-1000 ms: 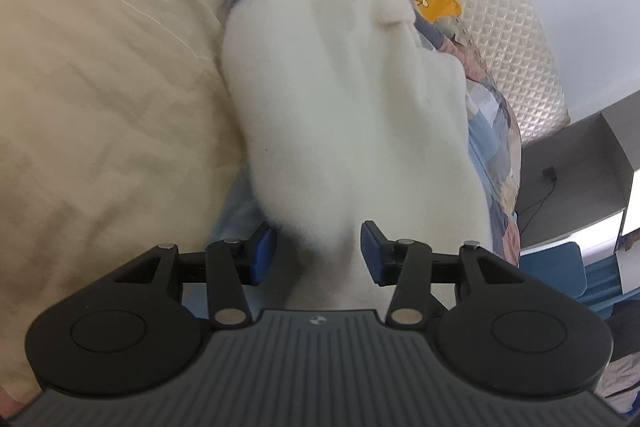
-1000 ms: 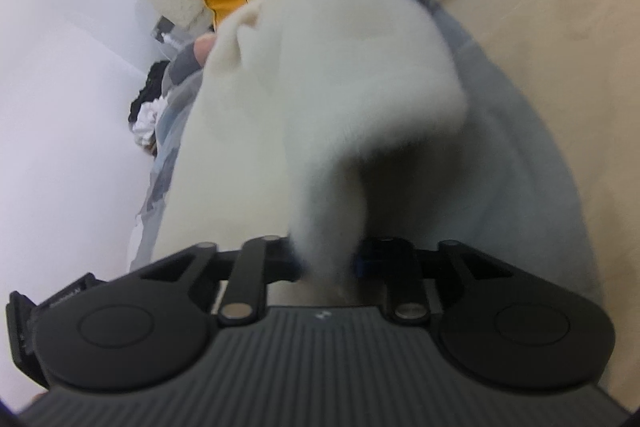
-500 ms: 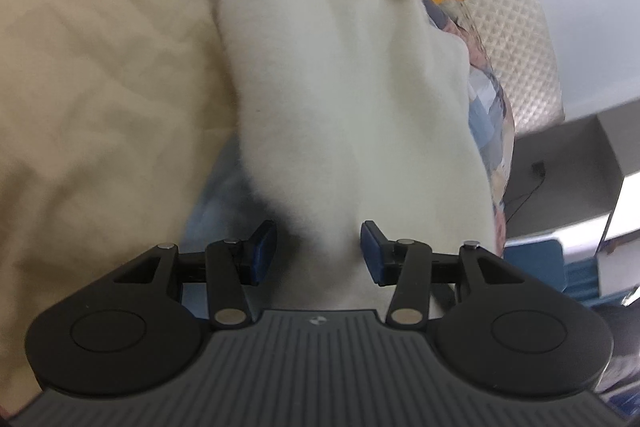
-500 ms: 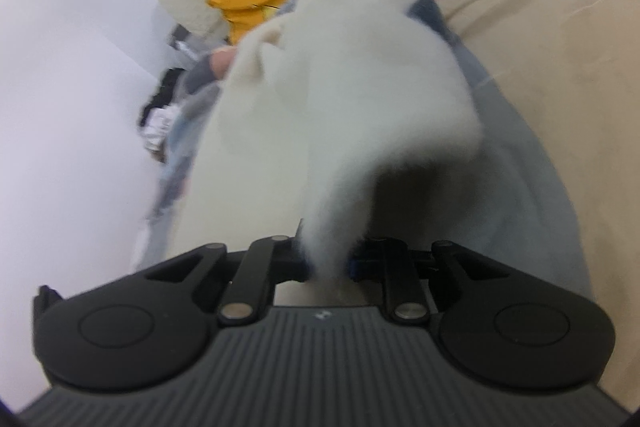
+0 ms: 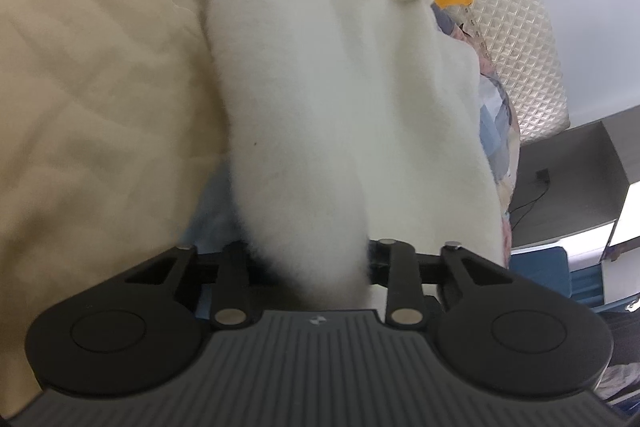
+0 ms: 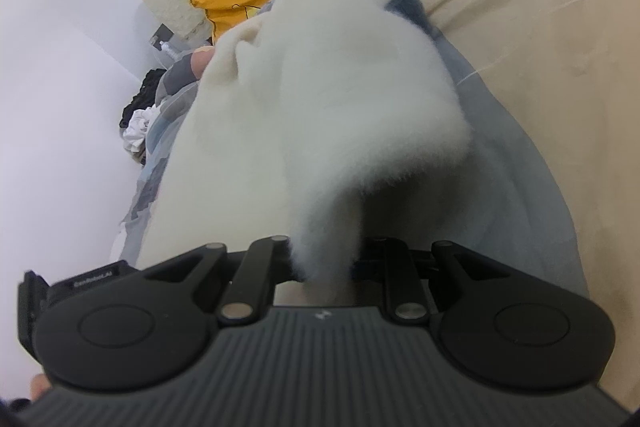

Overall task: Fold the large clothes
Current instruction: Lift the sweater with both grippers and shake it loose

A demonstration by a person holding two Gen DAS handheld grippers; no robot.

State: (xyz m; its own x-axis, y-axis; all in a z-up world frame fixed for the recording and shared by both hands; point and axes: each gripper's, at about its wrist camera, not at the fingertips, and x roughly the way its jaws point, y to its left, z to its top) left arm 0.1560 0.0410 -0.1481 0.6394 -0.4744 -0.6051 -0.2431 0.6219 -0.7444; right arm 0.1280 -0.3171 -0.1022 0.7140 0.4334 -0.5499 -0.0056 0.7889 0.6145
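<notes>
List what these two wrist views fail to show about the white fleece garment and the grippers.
- Left gripper fingertips: left wrist view, buried under the white fleece garment.
- Right gripper fingertips: right wrist view, covered by the same fleece.
- Garment's shape and type: bunched, far end hidden.
- Gripped edges: hidden behind gripper bodies.

The white fleece garment covers the fingertips of the left gripper and the right gripper. Its far end runs past the left view's top edge.
</notes>
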